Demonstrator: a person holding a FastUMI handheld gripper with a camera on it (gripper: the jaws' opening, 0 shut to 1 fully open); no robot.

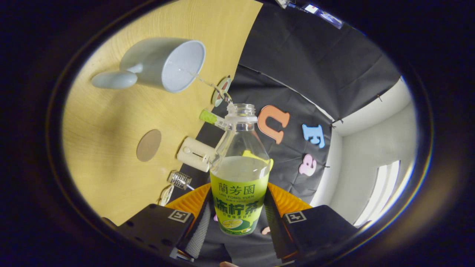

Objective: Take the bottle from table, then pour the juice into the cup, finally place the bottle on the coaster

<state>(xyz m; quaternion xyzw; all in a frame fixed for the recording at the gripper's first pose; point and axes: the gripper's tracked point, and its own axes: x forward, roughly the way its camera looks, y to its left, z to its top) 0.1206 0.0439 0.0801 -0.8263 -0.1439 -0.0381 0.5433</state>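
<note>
Light wood tabletop takes up one side here, tipped sideways since the whole view is rolled over, with black cloth wall and a white room corner on the other side. One tool, both its fingers clamped on the label of one bottle sitting between them. Bottle is open, no cap on, clear glass up top, green-yellow label below, liquid level sitting about at the top of the label. A thin stream runs from its mouth into one pale blue cup beyond the fingers, so juice is going in. One round brown coaster lies on the wood nearer the tool than the cup, well apart from the cup. Other bits near the tabletop edge: one cream boxy gadget, one small wire whisk thing, one green-tipped tube, and one round disc beside the stream.
</note>
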